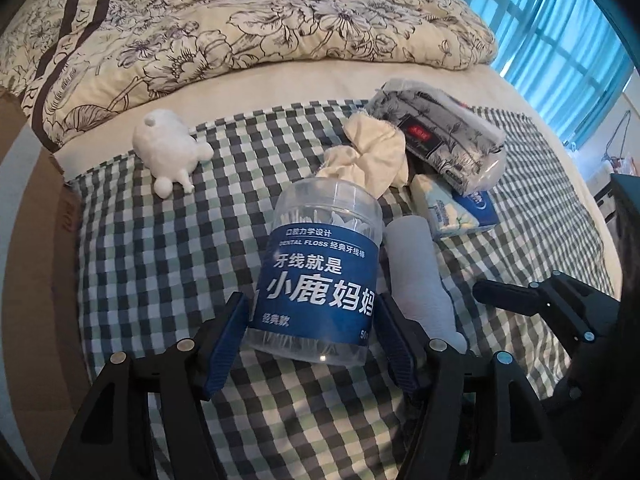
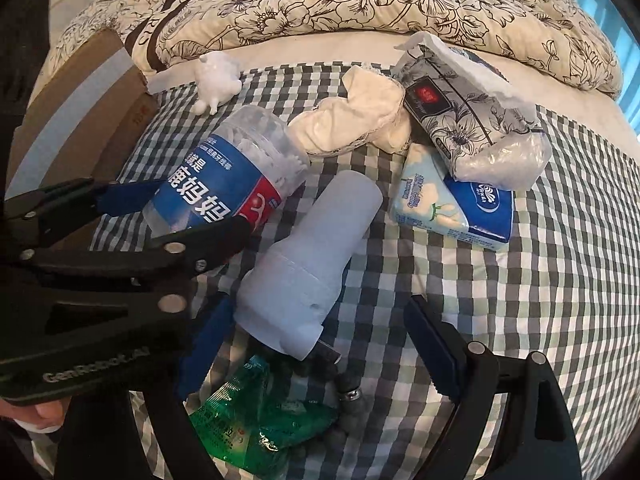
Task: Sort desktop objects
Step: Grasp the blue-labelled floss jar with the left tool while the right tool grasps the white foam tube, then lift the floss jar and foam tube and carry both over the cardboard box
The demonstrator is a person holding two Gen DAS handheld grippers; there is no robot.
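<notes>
A clear dental floss jar with a blue label sits tilted between the blue pads of my left gripper, which is shut on its lower half. In the right wrist view the same jar is held in the left gripper over the checked cloth. A white plug-in device lies on the cloth beside the jar. My right gripper stands open, with its fingers on either side of the device's plug end and apart from it.
On the cloth lie a white figurine, a cream cloth bundle, a grey floral tissue pack on a blue tissue pack, and a green packet. A cardboard box stands at the left, a floral quilt behind.
</notes>
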